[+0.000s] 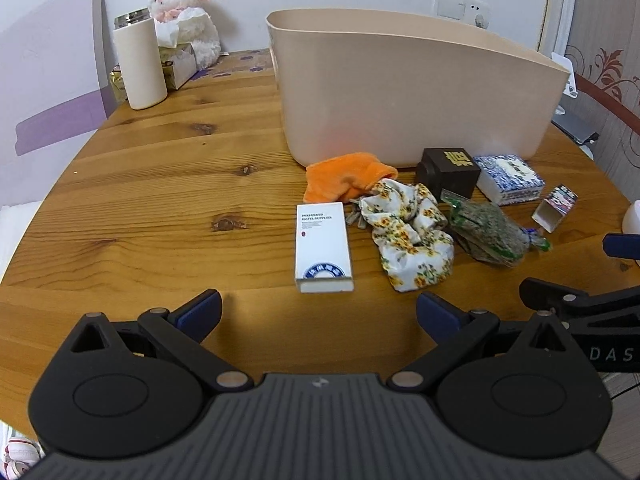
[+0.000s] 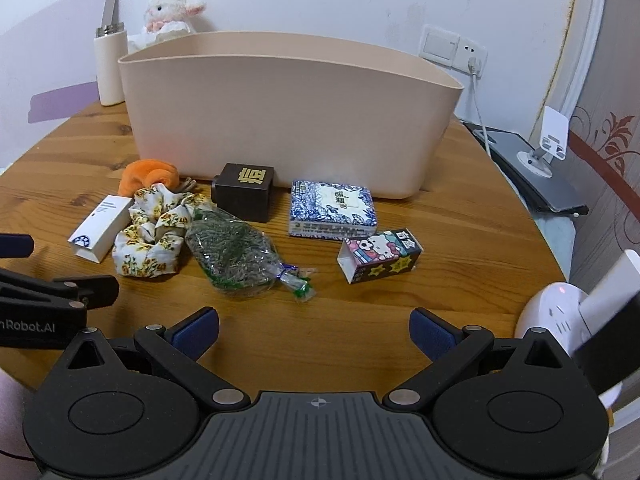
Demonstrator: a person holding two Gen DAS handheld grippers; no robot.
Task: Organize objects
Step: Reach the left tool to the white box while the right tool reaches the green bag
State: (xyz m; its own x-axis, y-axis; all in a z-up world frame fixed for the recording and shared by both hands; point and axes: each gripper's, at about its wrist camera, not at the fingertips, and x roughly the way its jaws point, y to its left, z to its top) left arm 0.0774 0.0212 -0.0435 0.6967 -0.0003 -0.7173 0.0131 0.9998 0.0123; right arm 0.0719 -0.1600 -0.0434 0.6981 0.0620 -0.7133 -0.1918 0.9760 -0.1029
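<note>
- Lighting: even, moderately bright indoor light; soft shadows lie under the bin [image 1: 400, 92].
- Glare: faint sheen on the table [image 1: 160, 184].
- Distortion: strong fisheye bending and dark vignetting at corners.
- Focus: sharp throughout.

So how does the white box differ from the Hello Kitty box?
The white box is plain, with small dark text and a blue round emblem; the Hello Kitty box is covered in bright cartoon print. The white box lies at the left end of the clutter beside the floral scrunchie, the Hello Kitty box at the right end, in front of the blue-patterned box. Both lie flat on the table, outside the bin.
</note>
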